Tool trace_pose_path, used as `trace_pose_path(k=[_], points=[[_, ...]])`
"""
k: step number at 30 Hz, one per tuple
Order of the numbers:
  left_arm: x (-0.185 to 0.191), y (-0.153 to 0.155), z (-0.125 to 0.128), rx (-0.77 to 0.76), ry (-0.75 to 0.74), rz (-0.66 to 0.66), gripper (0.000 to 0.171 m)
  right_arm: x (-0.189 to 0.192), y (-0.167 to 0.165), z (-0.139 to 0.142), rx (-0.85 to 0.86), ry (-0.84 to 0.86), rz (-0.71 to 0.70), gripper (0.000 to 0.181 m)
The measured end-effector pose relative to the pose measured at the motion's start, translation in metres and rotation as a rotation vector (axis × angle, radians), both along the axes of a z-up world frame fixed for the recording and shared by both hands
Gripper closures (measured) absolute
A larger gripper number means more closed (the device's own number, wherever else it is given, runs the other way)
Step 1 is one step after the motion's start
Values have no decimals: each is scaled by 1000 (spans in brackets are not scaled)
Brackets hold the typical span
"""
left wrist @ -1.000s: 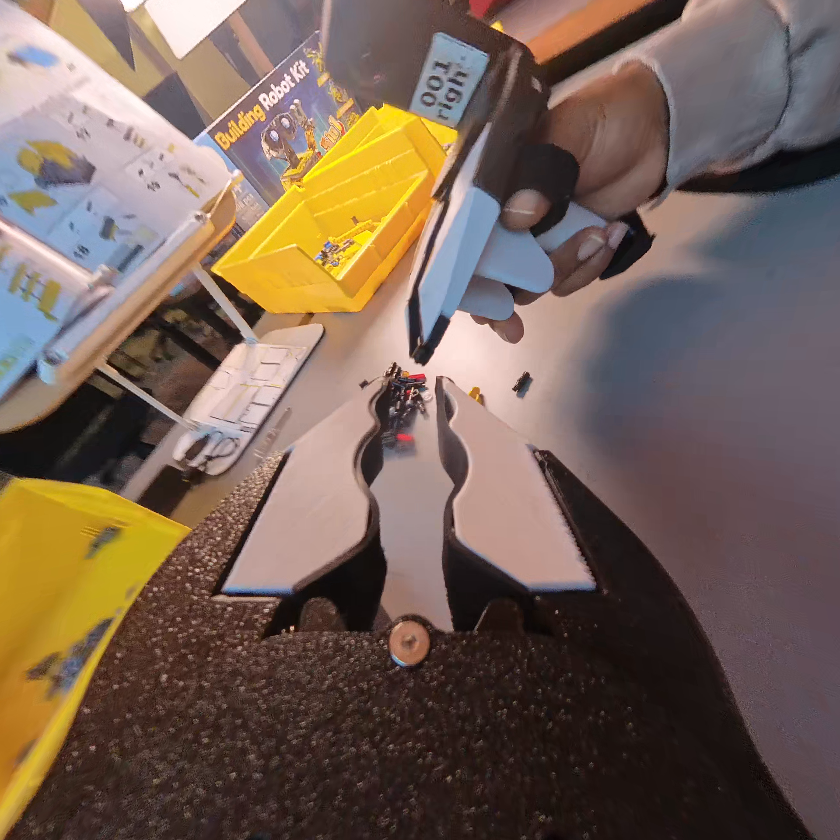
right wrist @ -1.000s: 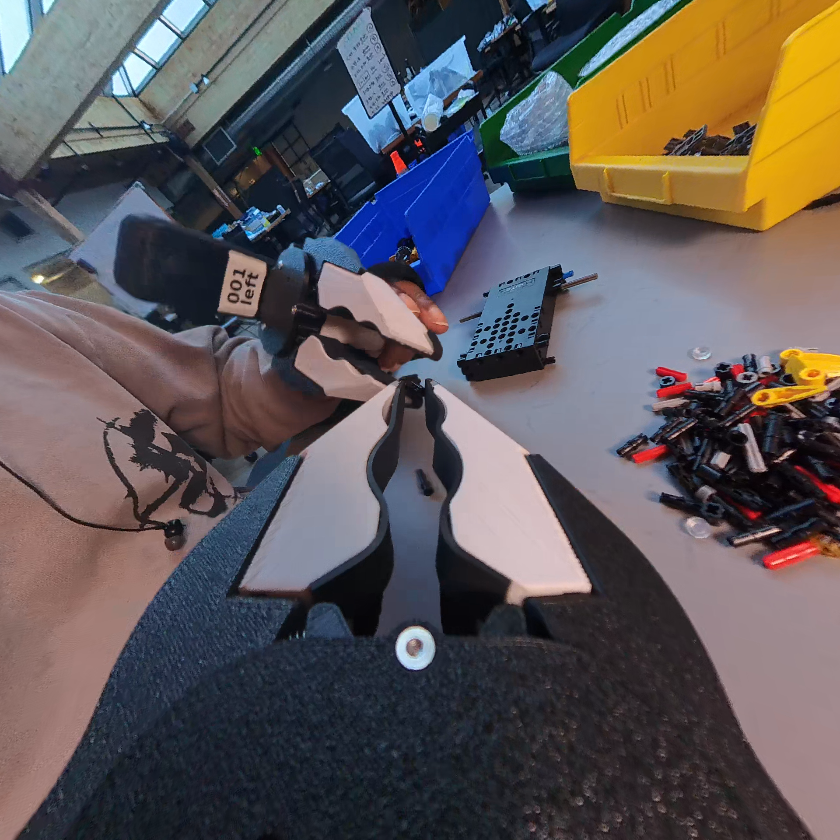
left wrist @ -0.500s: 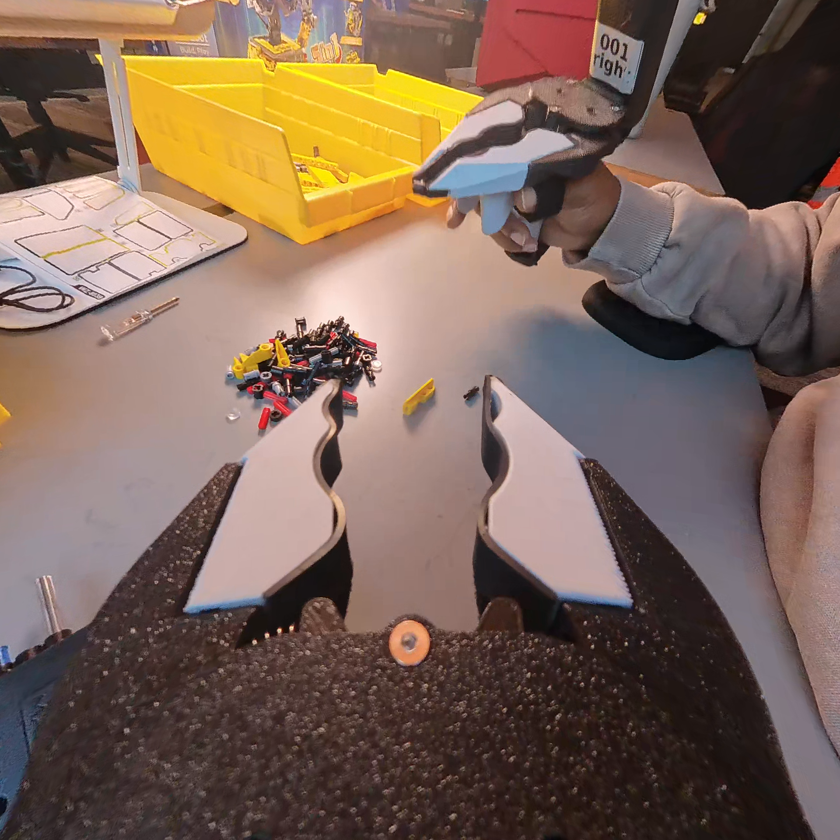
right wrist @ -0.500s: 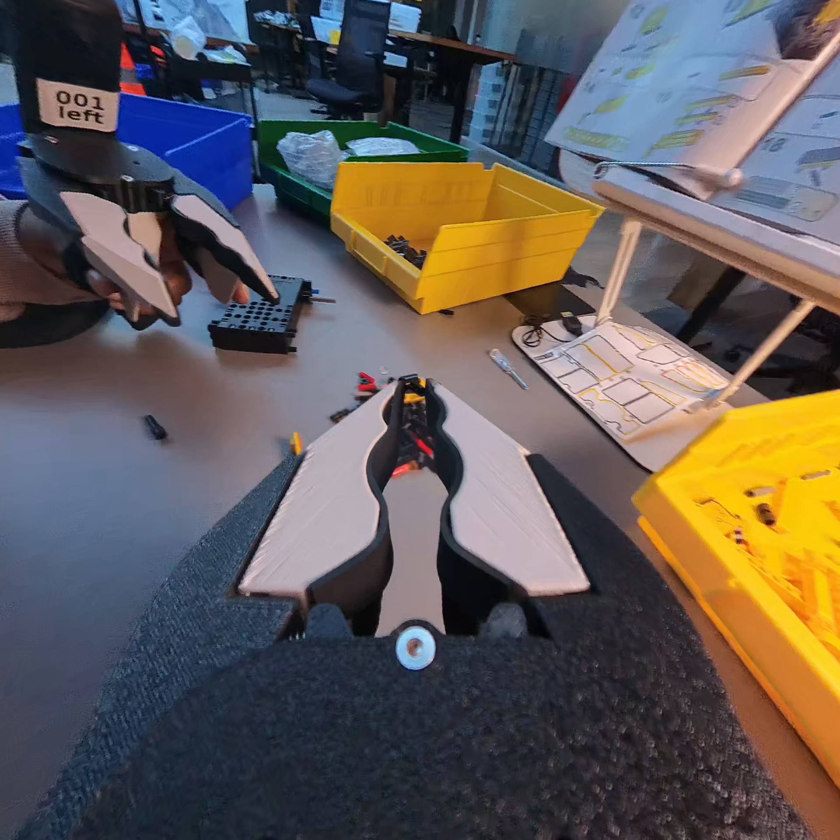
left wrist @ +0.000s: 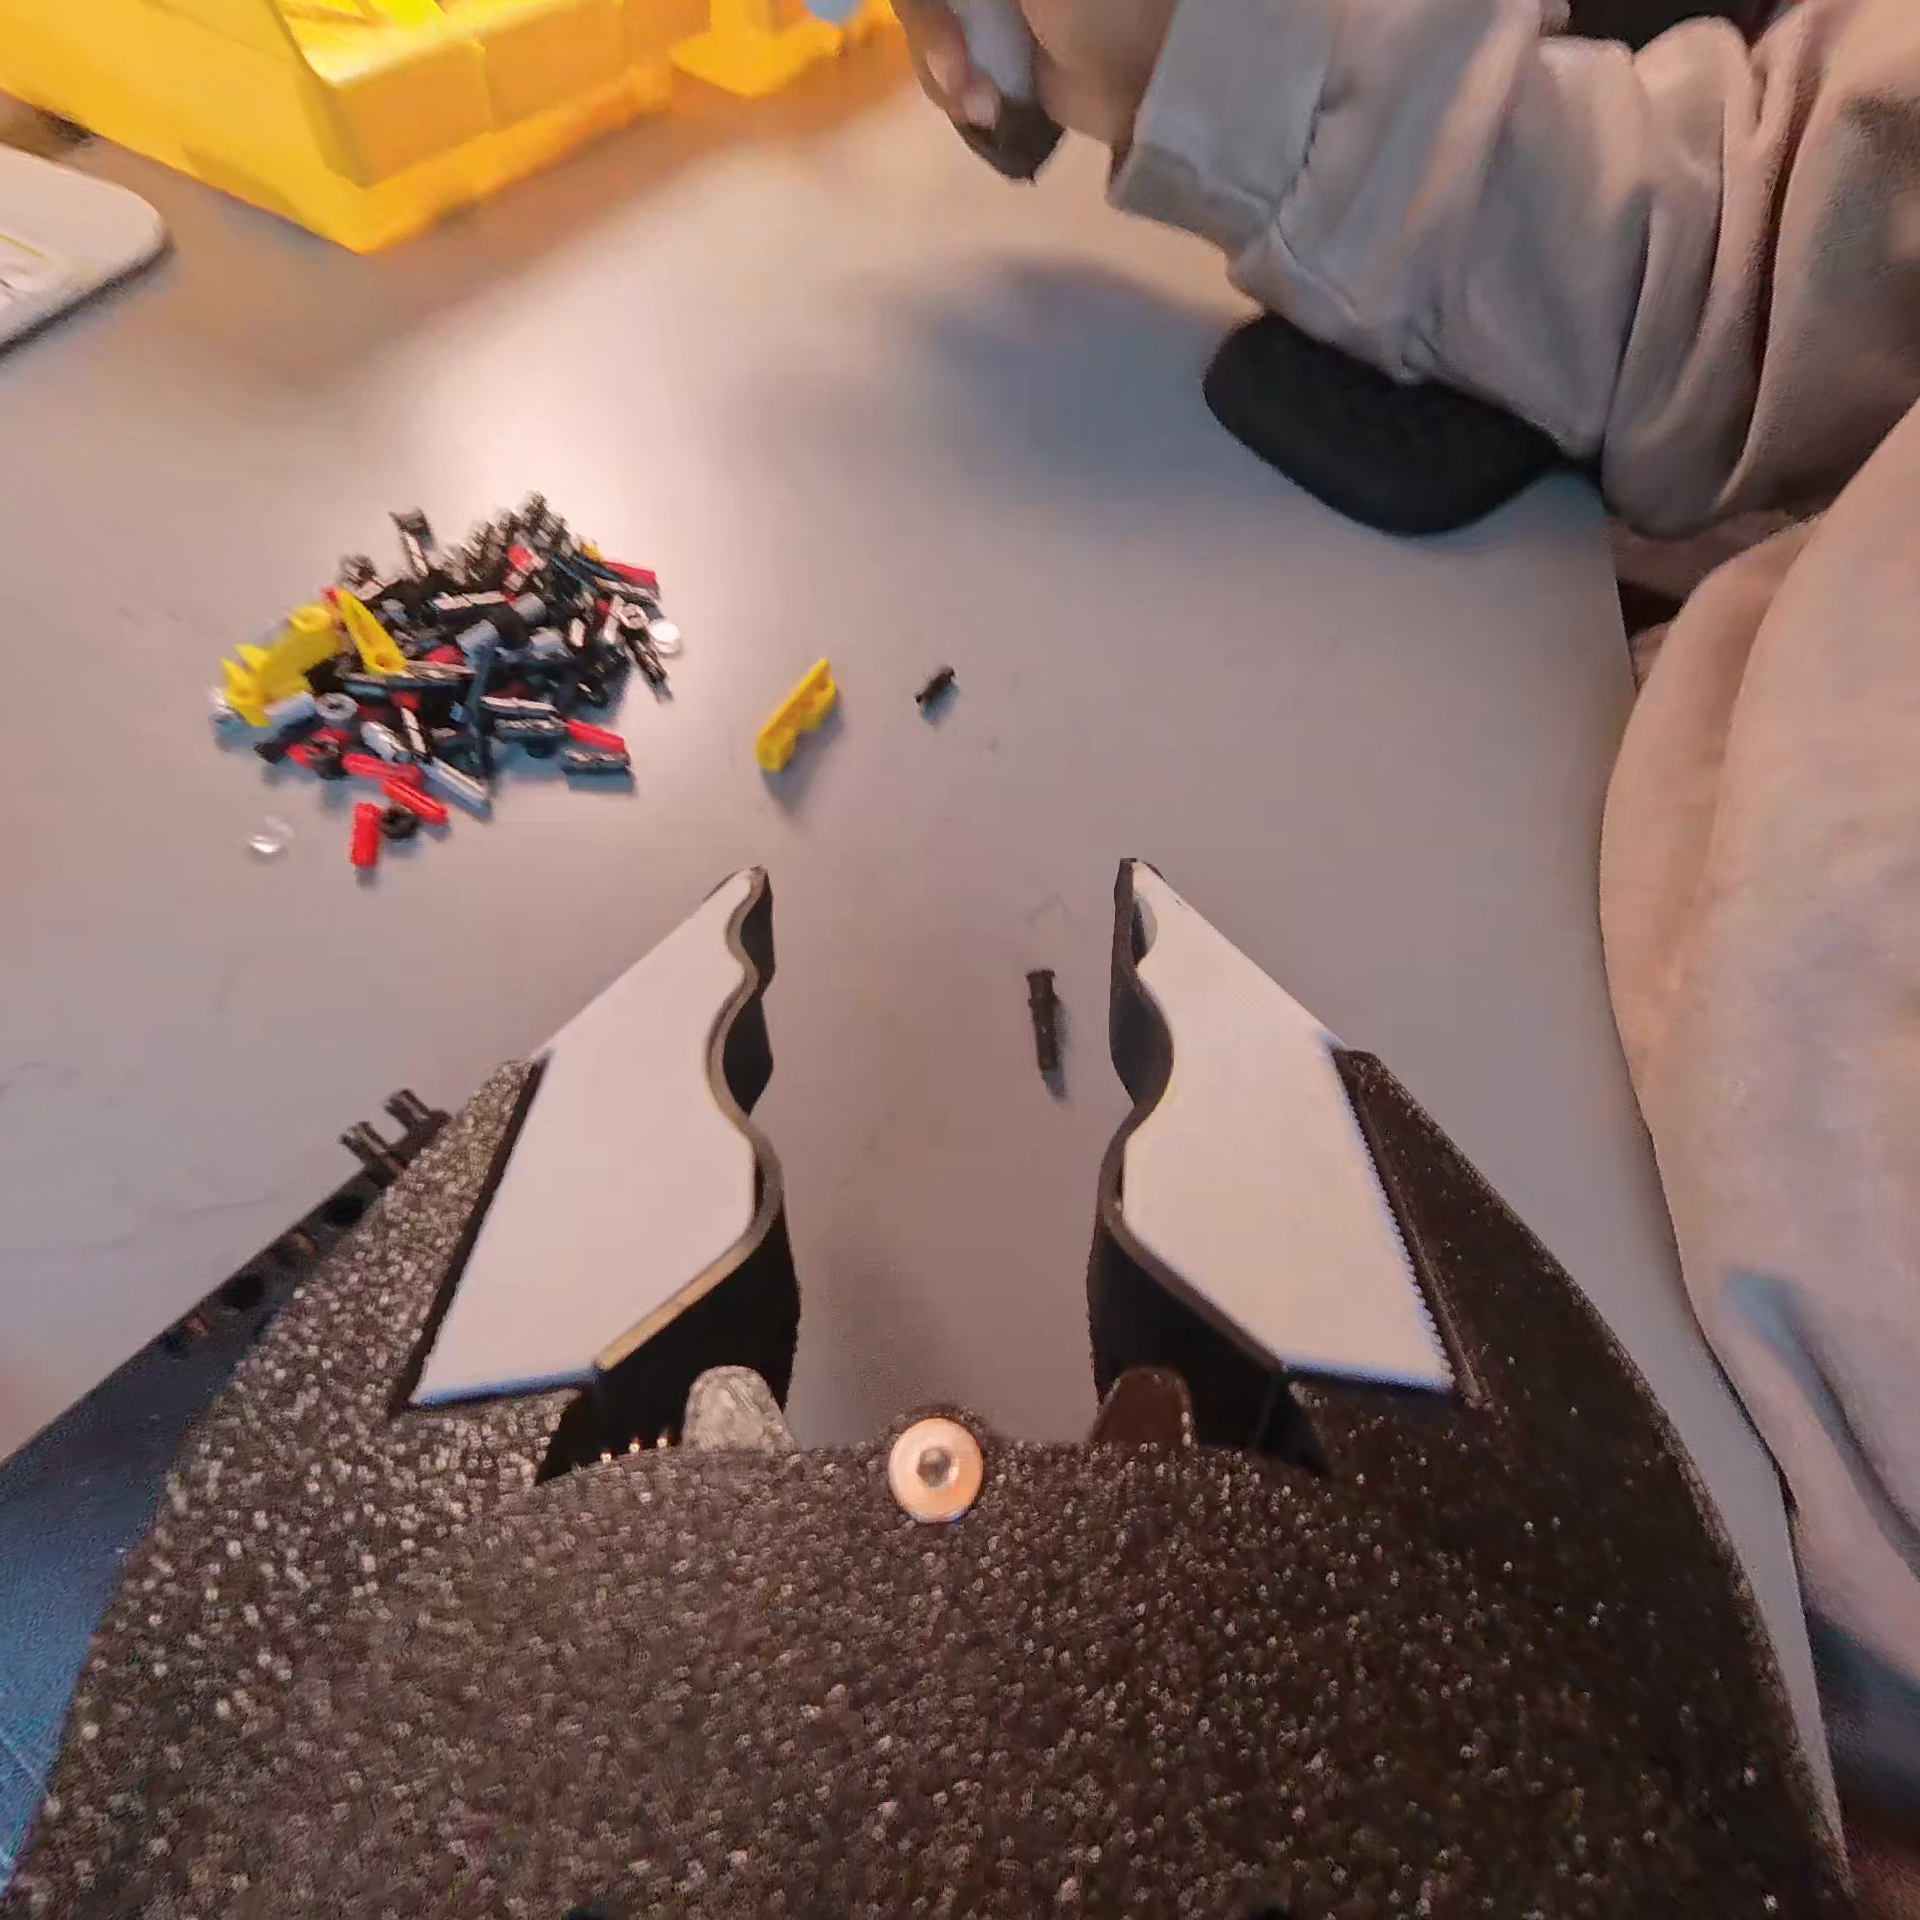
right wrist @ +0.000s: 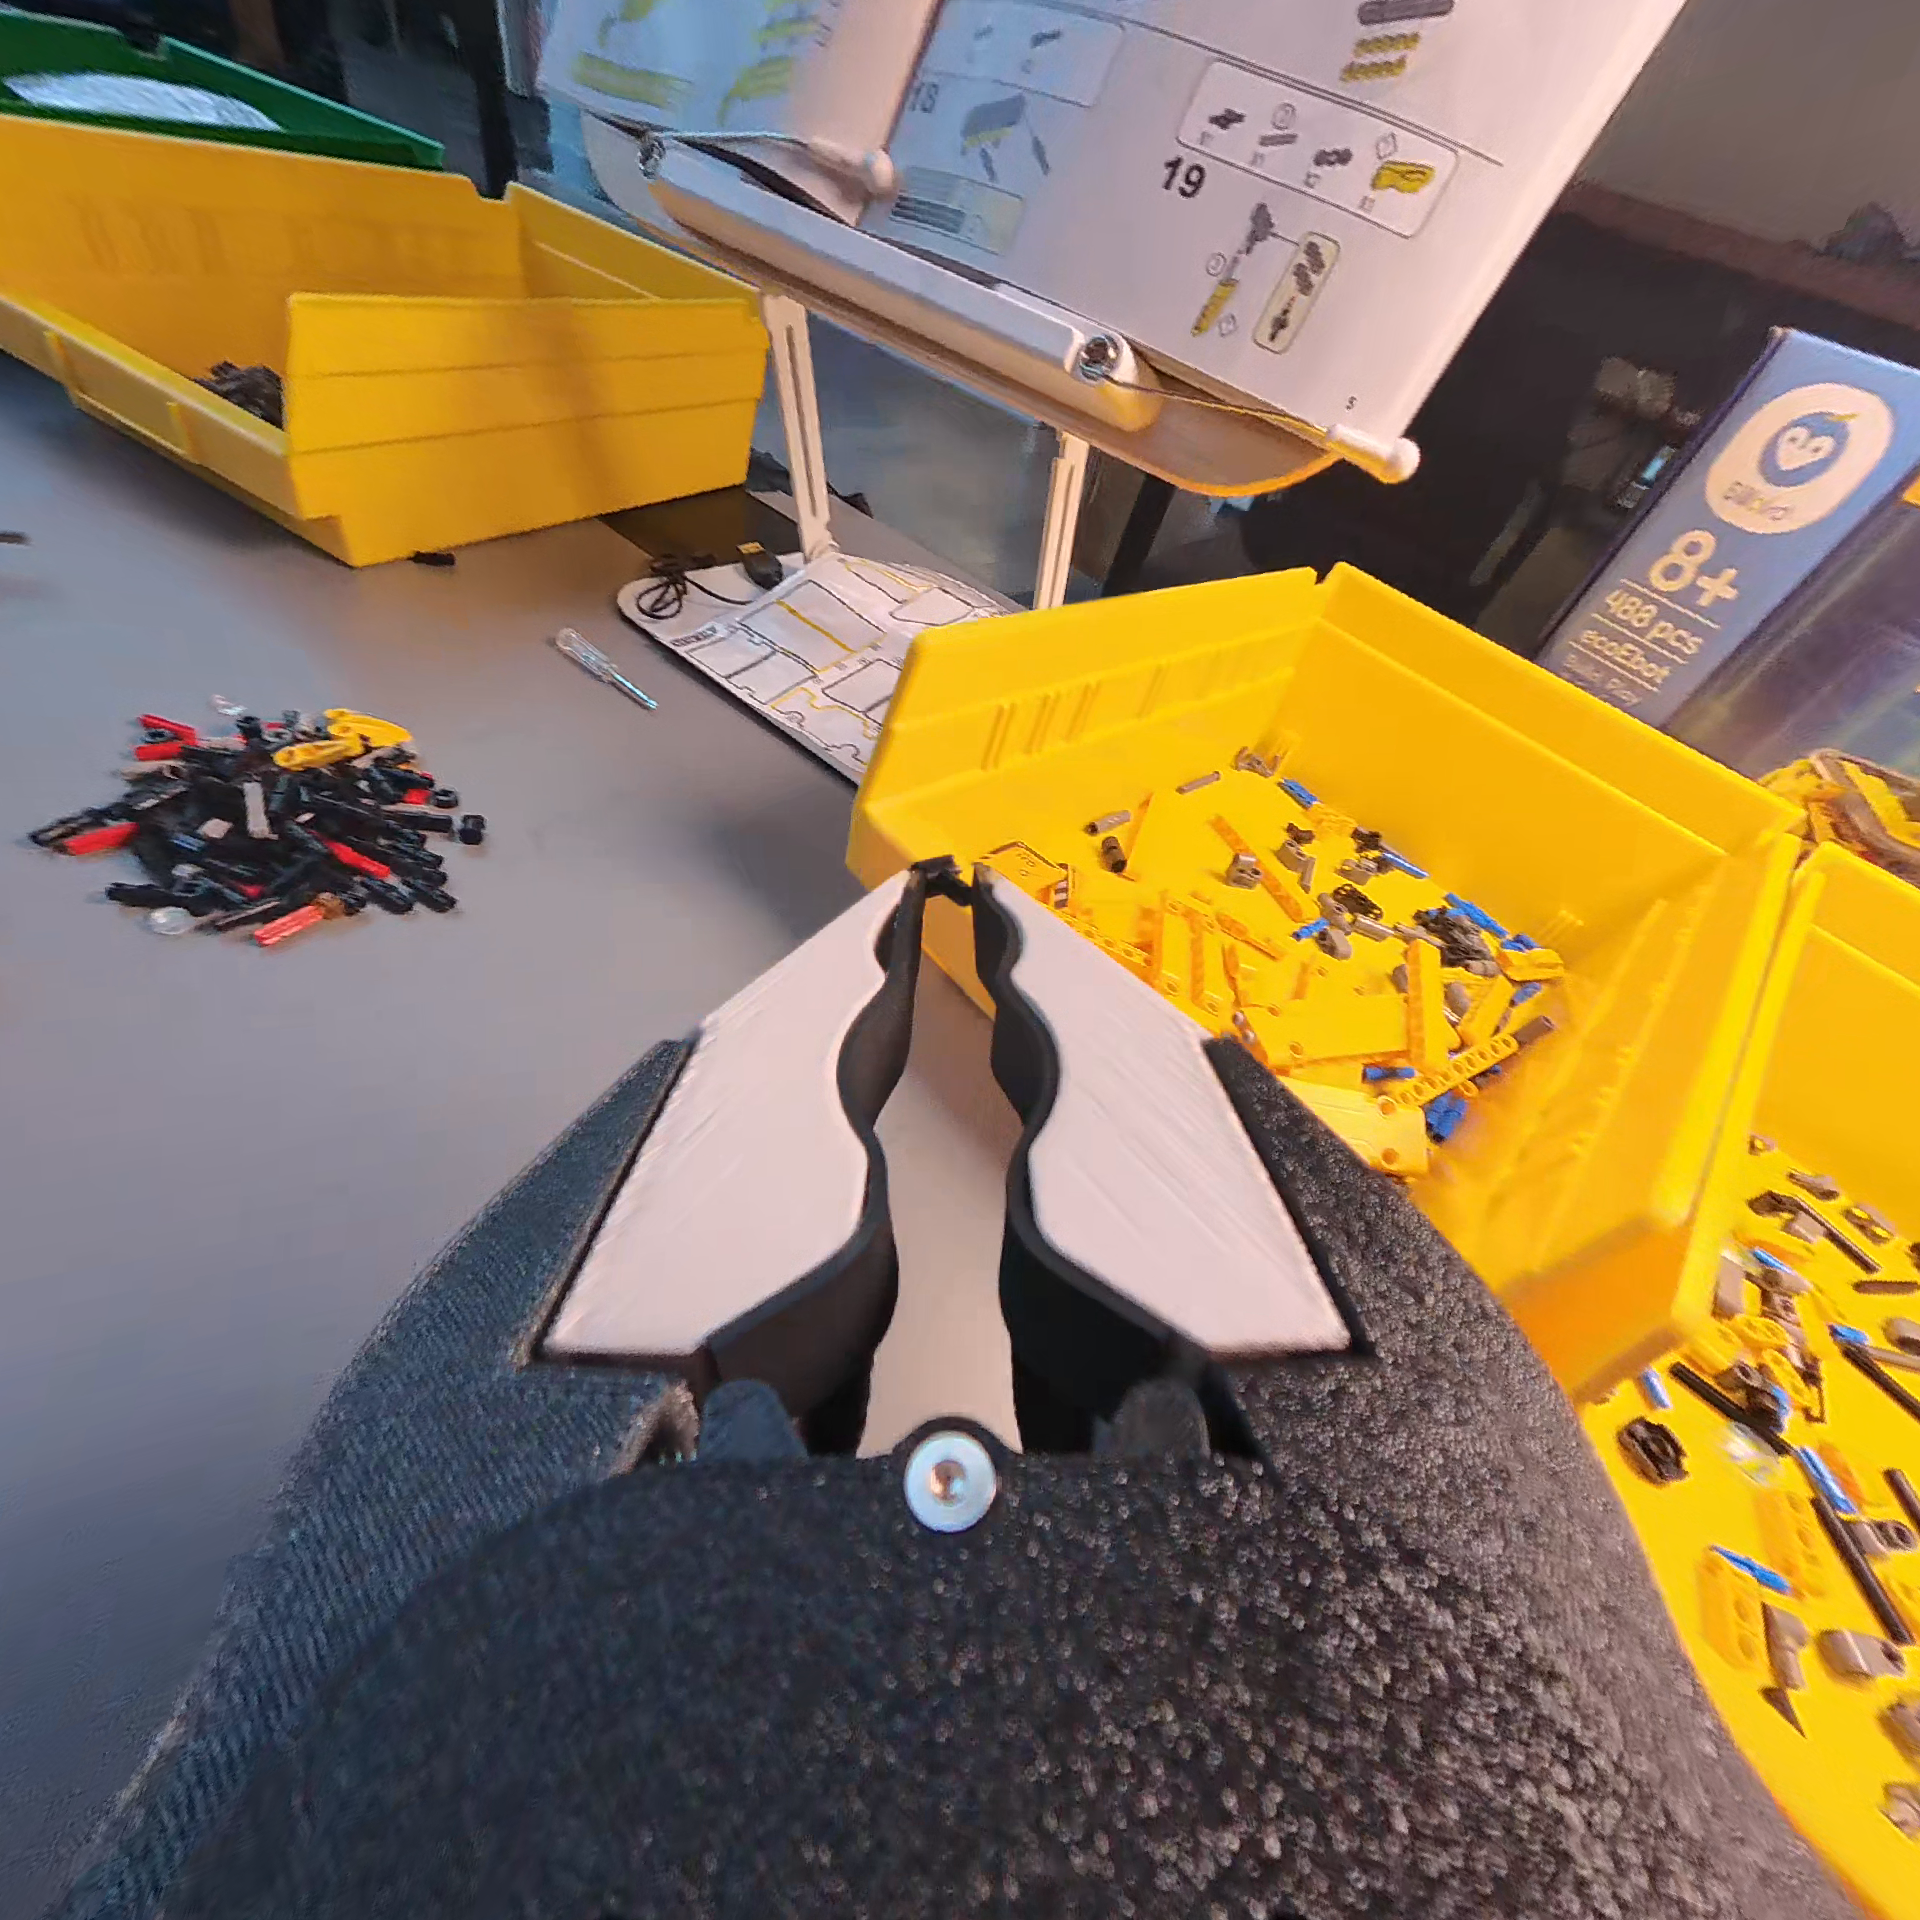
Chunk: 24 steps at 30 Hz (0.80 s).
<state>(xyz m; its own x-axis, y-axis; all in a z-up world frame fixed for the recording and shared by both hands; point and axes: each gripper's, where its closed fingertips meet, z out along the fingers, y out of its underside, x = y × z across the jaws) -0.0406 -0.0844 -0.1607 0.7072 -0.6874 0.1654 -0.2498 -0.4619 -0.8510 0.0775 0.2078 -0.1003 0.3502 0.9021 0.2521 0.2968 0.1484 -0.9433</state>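
Left gripper (left wrist: 940, 868) spread wide and empty above the grey table (left wrist: 1039, 468), a small black peg (left wrist: 1044, 1018) lying between its fingers; right gripper (right wrist: 948, 875) closed to a sliver, apparently pinching a tiny dark piece, poised at the rim of a yellow bin (right wrist: 1091, 675); loose pile of pieces (left wrist: 447, 675) unsorted beyond.

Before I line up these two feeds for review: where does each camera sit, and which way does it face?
Left wrist view: on the left gripper, open, angled down at the grey table, a black pin lying between its fingers; a sleeve shows.
Right wrist view: on the right gripper, pinching a small black piece, facing a yellow bin and an instruction booklet.
Both views show the parts pile.
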Motion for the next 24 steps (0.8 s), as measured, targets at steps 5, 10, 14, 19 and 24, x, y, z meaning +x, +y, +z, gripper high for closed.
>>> trace_pose_path(k=[5, 10, 14, 19, 24], points=[[10, -18, -19, -60, 107, -103, 118, 6, 18, -12, 131, -90, -71, 173], [14, -29, -33, -84, 215, -171, 132, 4, 25, -21, 181, -147, -102, 173], [8, -28, -47, -101, 305, -162, 146, 2, 33, -21, 169, -150, -134, 173], [5, -24, -47, -88, 295, -148, 158, -4, 59, -7, 92, -117, -208, 173], [3, -21, -47, -85, 287, -132, 165, -10, 110, 19, 110, -86, -385, 169]])
